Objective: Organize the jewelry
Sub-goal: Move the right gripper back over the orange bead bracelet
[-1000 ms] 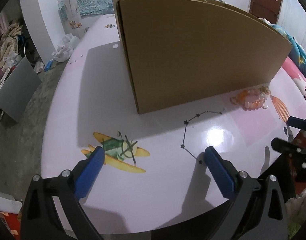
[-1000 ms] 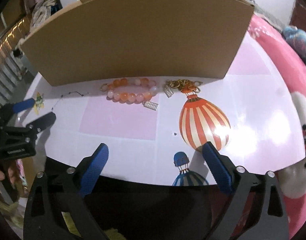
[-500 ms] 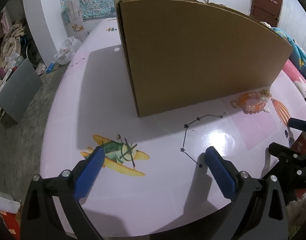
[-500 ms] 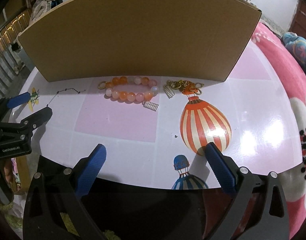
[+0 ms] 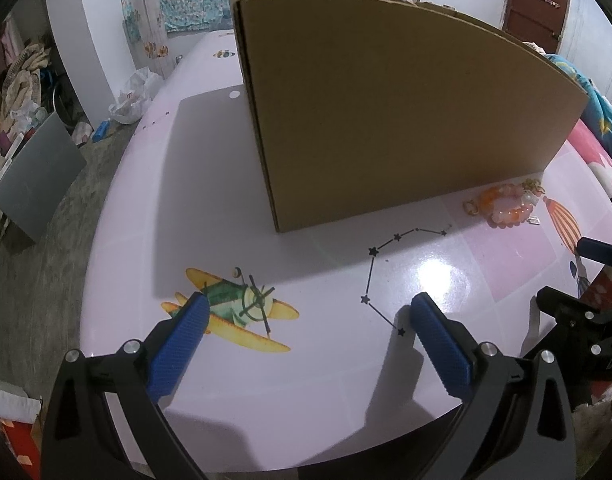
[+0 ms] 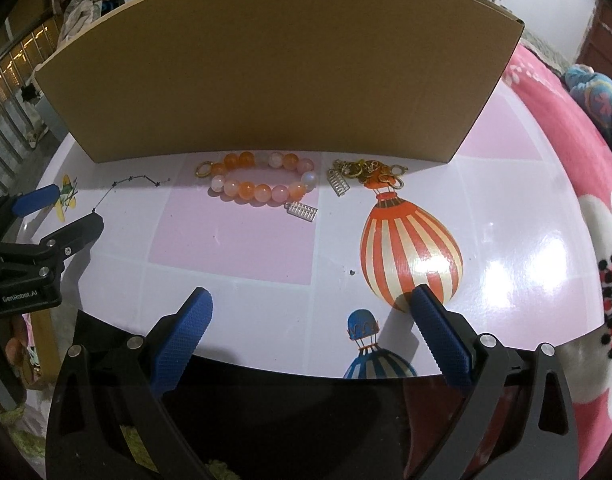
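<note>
An orange and pink bead bracelet (image 6: 261,178) with a small silver abacus charm (image 6: 301,212) lies on the table just in front of a tall cardboard box (image 6: 273,80). To its right sits a pile of gold jewelry (image 6: 368,172) with another abacus charm. My right gripper (image 6: 310,312) is open over the table's near edge, well short of the bracelet. In the left wrist view the bracelet (image 5: 506,206) is far right, and my left gripper (image 5: 306,316) is open over a printed airplane, nothing between its fingers. The box's inside is hidden.
The table (image 6: 233,240) is glossy white with pink squares and printed balloons (image 6: 410,244). The left gripper (image 6: 37,232) shows at the left of the right wrist view. A pink floral blanket (image 6: 586,184) lies to the right. Clutter and a grey board (image 5: 33,176) are on the floor left.
Both grippers have edged forward over the table and slightly closer to the box and jewelry. Both stay open. The jewelry has not moved.
</note>
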`<state>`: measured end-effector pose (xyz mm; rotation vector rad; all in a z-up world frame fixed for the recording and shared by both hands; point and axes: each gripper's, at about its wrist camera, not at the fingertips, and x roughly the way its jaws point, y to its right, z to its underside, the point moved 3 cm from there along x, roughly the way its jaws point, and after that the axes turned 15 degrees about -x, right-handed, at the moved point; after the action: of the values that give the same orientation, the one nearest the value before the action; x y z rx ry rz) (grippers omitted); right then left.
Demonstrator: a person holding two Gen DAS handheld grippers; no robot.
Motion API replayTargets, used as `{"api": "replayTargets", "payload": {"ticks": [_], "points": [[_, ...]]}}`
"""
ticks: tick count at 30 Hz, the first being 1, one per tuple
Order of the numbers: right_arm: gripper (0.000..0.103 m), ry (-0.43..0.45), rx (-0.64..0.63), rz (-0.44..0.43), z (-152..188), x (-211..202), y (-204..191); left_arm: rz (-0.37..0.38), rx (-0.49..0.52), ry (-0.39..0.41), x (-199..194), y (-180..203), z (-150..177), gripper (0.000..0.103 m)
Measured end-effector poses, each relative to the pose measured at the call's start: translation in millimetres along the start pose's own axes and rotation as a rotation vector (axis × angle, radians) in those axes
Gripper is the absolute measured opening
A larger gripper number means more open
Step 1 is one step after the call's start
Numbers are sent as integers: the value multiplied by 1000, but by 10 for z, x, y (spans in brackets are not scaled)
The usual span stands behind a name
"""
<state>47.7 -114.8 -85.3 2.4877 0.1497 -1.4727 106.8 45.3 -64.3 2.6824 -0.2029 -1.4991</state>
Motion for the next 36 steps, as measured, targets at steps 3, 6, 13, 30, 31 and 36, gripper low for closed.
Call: {"api": "replayTargets", "payload": {"ticks": [3, 6, 13, 30, 31, 36], "points": [[95, -1, -1, 0, -1, 0, 7, -2, 2, 2, -2, 4, -2, 99], [95, 0, 1, 0, 1, 2, 9, -1, 1, 1, 3, -2, 1, 99], [95, -1, -2, 4, 2, 1, 3, 2, -1, -2, 11, -21, 2, 99], [95, 8, -3, -5, 9, -13, 5, 4, -2, 0, 7, -19, 6, 99], [95, 12, -9, -13, 15, -13, 12, 4, -2, 0, 7, -19, 6, 99], [95, 42, -61, -72, 58, -53, 47, 12, 9, 5, 12, -17, 0, 99]]}}
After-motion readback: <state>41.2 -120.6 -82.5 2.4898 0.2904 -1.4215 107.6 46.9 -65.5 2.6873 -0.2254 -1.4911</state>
